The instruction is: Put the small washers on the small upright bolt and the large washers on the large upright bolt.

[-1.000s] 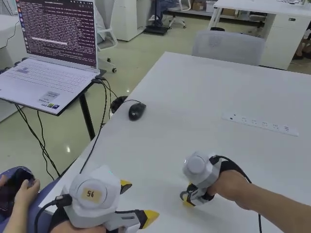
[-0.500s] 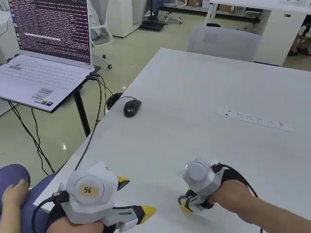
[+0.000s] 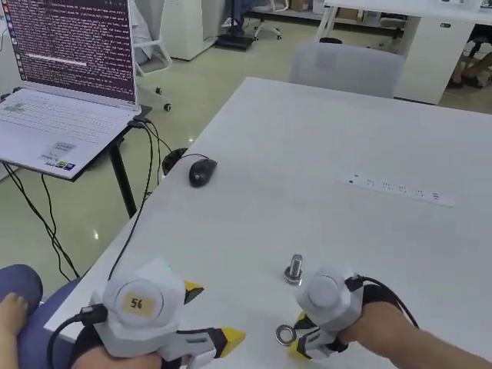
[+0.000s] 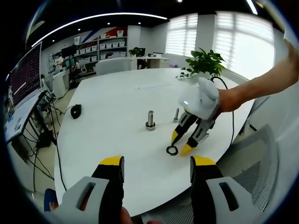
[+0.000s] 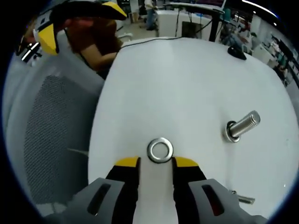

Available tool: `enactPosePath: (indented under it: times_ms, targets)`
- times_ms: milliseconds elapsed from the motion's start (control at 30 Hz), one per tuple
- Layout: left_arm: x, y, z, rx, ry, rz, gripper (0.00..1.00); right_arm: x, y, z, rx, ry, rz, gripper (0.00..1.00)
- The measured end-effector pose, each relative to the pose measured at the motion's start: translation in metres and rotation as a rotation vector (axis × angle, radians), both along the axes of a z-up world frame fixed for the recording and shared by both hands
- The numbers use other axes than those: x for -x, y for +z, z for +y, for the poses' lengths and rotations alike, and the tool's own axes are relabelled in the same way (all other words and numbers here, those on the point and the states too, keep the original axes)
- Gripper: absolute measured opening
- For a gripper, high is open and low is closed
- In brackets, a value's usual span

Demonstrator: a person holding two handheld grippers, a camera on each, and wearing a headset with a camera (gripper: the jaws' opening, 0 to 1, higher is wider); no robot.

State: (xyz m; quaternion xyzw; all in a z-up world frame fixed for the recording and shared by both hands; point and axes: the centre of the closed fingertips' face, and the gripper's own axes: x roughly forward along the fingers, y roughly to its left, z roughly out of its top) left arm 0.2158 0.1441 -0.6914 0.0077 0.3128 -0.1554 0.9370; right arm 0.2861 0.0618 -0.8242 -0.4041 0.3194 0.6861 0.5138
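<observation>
Washer (image 5: 160,150) lies flat on the desk (image 5: 187,84), just ahead of the yellow tips of the right hand-held gripper (image 5: 156,163). Its jaws stand narrowly apart with nothing clamped. Large upright bolt (image 3: 294,270) stands near the washer, on its far side. Small upright bolt (image 4: 176,114) stands just beside the large one. Left hand-held gripper (image 4: 157,163) is at the near left desk edge, jaws wide, empty. Mouse (image 3: 201,172) sits by the far left edge, power strip (image 3: 396,190) far right. Laptop (image 3: 61,77) is off the desk, left.
</observation>
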Motion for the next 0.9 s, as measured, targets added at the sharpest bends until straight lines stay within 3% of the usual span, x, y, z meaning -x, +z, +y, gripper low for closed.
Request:
enactPosePath:
  times_ms: [67, 200, 367, 467, 533, 600, 700, 767, 867, 900]
  targets:
    - [-0.0004, 0.0003, -0.0011, 0.001, -0.002, 0.001, 0.56, -0.0011, -0.0016, 0.0030, -0.012, 0.098, -0.034, 0.29]
    - [-0.0015, 0.0008, -0.0032, -0.002, -0.010, 0.000, 0.56, 0.0030, -0.0008, 0.0054, 0.001, 0.230, -0.028, 0.29]
    - [-0.0018, 0.0019, -0.0032, -0.003, -0.007, -0.001, 0.56, 0.0049, -0.0004, 0.0090, 0.048, 0.375, -0.048, 0.32]
    - [-0.0013, 0.0021, -0.0030, -0.006, -0.007, 0.001, 0.56, 0.0080, -0.0010, 0.0079, 0.088, 0.519, -0.071, 0.31]
    - [-0.0013, 0.0013, -0.0022, -0.005, -0.004, 0.002, 0.56, 0.0074, -0.0011, 0.0063, 0.106, 0.574, -0.079, 0.31]
    - [-0.0011, 0.0014, -0.0019, -0.006, -0.003, 0.003, 0.56, 0.0062, -0.0008, 0.0068, 0.112, 0.576, -0.065, 0.31]
    - [-0.0009, 0.0012, -0.0017, -0.005, 0.002, 0.004, 0.56, 0.0032, -0.0013, 0.0088, 0.110, 0.621, -0.105, 0.28]
    - [-0.0008, 0.0004, -0.0014, -0.004, 0.004, 0.005, 0.56, 0.0044, -0.0020, 0.0079, 0.113, 0.613, -0.097, 0.27]
    - [-0.0008, -0.0016, -0.0015, -0.001, 0.008, 0.008, 0.56, 0.0043, -0.0012, 0.0102, 0.096, 0.511, -0.061, 0.24]
    - [-0.0010, -0.0020, -0.0026, -0.001, 0.006, 0.009, 0.56, 0.0040, -0.0010, 0.0101, 0.095, 0.524, -0.070, 0.24]
